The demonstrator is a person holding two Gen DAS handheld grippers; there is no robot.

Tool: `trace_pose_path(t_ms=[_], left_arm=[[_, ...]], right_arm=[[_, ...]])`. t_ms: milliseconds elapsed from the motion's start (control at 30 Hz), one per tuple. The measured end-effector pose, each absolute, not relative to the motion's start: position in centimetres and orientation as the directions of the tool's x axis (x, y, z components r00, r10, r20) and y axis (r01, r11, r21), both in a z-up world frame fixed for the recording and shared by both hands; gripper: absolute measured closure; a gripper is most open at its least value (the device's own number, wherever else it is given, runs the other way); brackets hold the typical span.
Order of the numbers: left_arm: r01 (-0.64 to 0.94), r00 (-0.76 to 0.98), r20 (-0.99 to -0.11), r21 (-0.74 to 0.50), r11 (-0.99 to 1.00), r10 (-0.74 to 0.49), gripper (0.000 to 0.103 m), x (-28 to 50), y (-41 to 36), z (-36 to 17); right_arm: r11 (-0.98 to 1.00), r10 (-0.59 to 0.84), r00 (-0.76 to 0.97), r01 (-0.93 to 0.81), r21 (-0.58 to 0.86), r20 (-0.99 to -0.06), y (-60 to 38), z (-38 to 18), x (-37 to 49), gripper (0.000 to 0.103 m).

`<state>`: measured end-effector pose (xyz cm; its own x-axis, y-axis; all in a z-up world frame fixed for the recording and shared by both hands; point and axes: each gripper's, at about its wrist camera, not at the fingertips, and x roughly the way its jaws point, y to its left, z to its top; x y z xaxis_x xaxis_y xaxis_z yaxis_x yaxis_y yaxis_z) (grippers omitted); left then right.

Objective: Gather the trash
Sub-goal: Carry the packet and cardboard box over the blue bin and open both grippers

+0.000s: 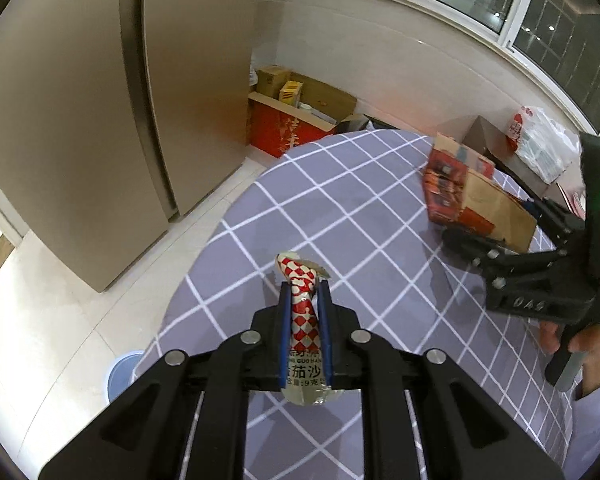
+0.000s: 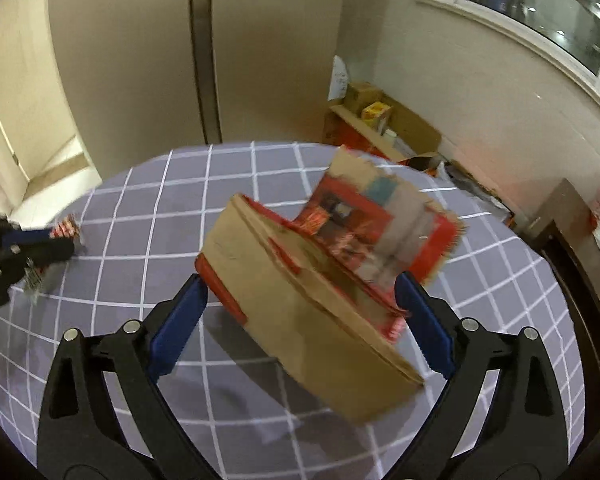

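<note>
Left wrist view: the left gripper (image 1: 305,320) is clamped almost fully together on a red-and-white checkered sauce packet (image 1: 303,312), its blue pads (image 1: 285,336) pressing both sides. The packet stands upright between them, its torn top poking above the fingertips and its clear bottom end hanging below the jaws, above the near edge of the table (image 1: 340,200) with its grey grid-pattern cloth. Printed characters on the packet are partly covered by the pads. Across the table to the right, the right gripper (image 1: 500,240) reaches in, tilted downward toward a torn cardboard box (image 1: 472,196); a hand (image 1: 572,344) grips its handle, cut off by the frame edge. Whether its fingers touch the box cannot be told here.

Right wrist view: the right gripper (image 2: 300,312) stands wide open, with the cardboard box (image 2: 312,280) between its fingers above the middle of the table (image 2: 140,208). The box is blurred and tilted, brown underside toward the camera, red printed flap raised behind. Its right side lies against the right blue pad (image 2: 424,320); the left pad (image 2: 176,320) sits just beside it, and contact there is hard to judge. At the table's left edge the left gripper (image 2: 40,248) shows partly, cut off, with the packet (image 2: 65,229) in its tip.
</note>
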<state>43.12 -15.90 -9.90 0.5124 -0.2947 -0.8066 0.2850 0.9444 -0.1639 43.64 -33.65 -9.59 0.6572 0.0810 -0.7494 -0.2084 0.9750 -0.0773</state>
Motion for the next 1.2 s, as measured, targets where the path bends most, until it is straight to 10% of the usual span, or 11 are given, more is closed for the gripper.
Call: trace_pose_path(t_ms=[100,1200], left_arm=[[0.286,0.514,-0.808,-0.155,0.946,-0.288,0.091,43.0,-15.8,-9.9],[0.030,0.641,-0.760,-0.119,0.992,-0.110,0.091,34.8,3.1,-5.8]], right_arm=[[0.977,0.103,0.656,-0.208,-0.048,-0.747,-33.0,-9.9,43.2,0.062],[0.881,0.336,0.669,-0.472,-0.031,-0.663,-11.5,-4.8,34.9,0.067]])
